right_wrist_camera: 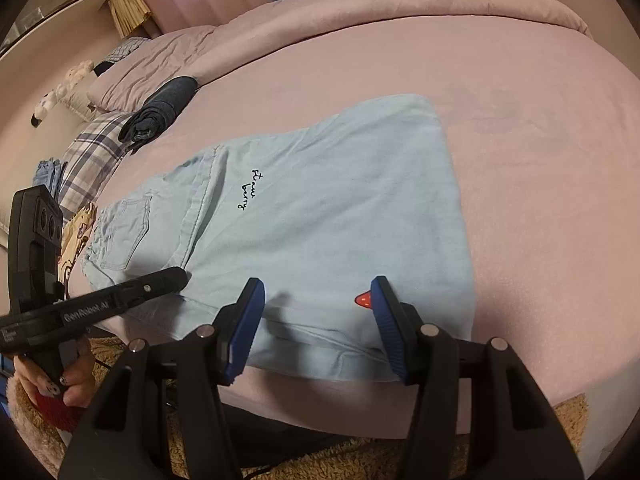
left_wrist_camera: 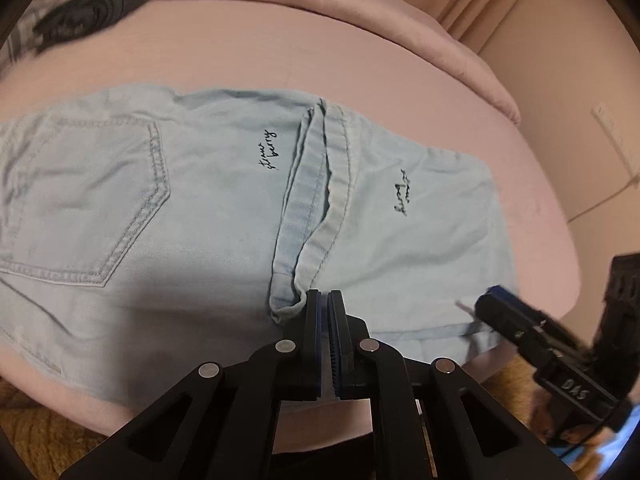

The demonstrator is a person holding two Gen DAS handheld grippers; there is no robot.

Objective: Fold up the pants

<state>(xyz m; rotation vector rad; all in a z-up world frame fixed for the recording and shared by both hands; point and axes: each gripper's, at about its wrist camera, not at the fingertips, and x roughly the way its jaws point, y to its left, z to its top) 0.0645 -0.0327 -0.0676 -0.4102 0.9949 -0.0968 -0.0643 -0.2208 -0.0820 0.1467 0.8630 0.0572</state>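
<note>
Where pants (right_wrist_camera: 320,216) read "straw berry", left tool (left_wrist_camera: 323,300) seems closed w/o cloth, right tool (right_wrist_camera: 316,292) wide.

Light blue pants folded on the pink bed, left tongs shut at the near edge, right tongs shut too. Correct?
Not quite: the right tongs stand open, their blue pads wide apart over the pants, as the right wrist view shows. The rest holds: light blue pants on the pink bed, left tongs shut.

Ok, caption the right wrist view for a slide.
Open right gripper hovers over light-blue pants on a pink bed; left gripper alongside.
</note>
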